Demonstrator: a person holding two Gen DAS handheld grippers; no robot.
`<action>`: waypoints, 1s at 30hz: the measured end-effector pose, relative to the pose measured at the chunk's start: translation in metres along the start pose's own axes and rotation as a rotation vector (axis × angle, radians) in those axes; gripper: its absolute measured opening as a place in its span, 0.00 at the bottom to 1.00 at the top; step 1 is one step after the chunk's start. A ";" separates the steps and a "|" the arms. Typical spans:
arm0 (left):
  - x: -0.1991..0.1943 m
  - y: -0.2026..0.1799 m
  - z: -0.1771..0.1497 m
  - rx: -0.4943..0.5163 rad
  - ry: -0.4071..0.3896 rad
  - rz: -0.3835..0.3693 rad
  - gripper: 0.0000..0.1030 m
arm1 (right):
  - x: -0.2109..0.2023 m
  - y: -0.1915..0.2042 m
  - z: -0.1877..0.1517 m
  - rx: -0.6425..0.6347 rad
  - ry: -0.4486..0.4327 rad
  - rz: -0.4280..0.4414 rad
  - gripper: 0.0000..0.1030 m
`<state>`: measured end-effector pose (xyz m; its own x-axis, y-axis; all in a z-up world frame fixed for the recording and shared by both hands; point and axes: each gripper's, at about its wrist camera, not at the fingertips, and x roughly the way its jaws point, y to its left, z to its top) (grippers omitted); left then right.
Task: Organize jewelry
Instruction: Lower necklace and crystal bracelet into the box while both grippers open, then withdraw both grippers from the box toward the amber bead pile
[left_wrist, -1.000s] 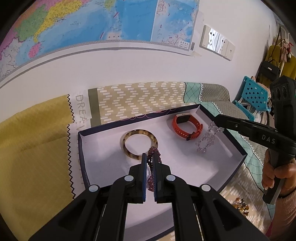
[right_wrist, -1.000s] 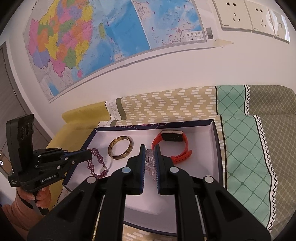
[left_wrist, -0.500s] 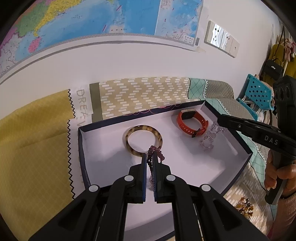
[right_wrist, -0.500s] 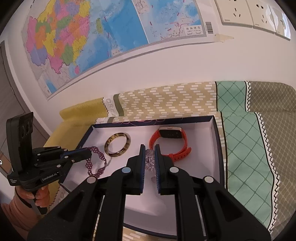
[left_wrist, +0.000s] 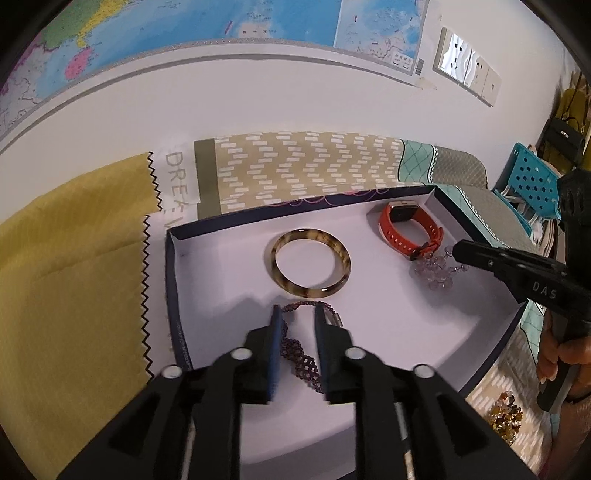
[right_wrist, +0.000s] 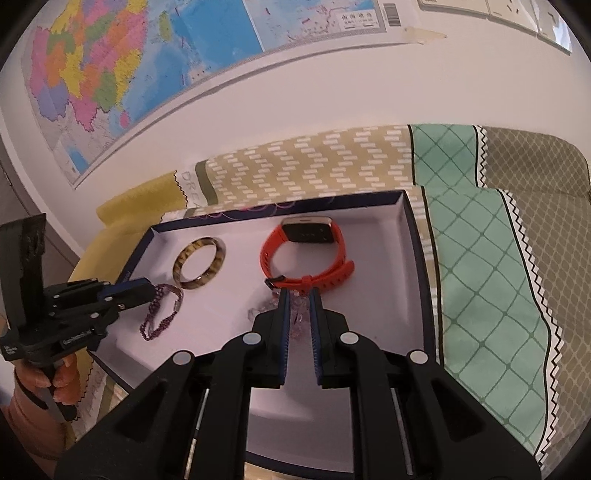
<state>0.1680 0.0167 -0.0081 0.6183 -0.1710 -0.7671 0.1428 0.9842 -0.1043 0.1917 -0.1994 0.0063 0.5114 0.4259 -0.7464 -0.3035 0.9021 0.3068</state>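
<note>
A dark purple beaded bracelet (left_wrist: 299, 354) lies on the white floor of the navy-rimmed box (left_wrist: 171, 280), between the jaws of my left gripper (left_wrist: 297, 314). Those jaws are opening and their pads stand clear of the beads. My right gripper (right_wrist: 298, 295) is shut on a clear crystal bracelet (right_wrist: 297, 314), whose lower beads rest on the box floor just in front of the orange watch (right_wrist: 325, 278). A tortoiseshell bangle (left_wrist: 341, 254) lies flat in the middle of the box. The left wrist view shows the right gripper (left_wrist: 461, 251) at the crystal bracelet (left_wrist: 434, 271).
The box sits on a patchwork cloth (right_wrist: 480, 258) of yellow, olive and teal panels against a white wall with a map (right_wrist: 147, 55). A small heap of amber beads (left_wrist: 504, 417) lies outside the box at the near right. A blue perforated chair (left_wrist: 532, 184) stands beyond.
My left jaws have parted and the purple bracelet now lies loose on the box floor. My right gripper has sunk a little with the crystal bracelet, closer to the watch.
</note>
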 end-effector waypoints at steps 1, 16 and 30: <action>-0.003 0.000 0.000 0.002 -0.009 0.007 0.29 | -0.001 0.000 0.000 0.000 -0.001 -0.006 0.12; -0.072 -0.001 -0.045 0.068 -0.127 -0.063 0.50 | -0.037 0.003 -0.036 -0.032 0.003 0.008 0.30; -0.065 -0.009 -0.078 0.185 -0.105 0.033 0.46 | -0.042 0.019 -0.052 -0.031 0.006 0.049 0.36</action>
<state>0.0658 0.0222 -0.0063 0.7005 -0.1523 -0.6972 0.2551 0.9659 0.0453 0.1226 -0.2038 0.0127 0.4904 0.4688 -0.7347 -0.3531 0.8776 0.3243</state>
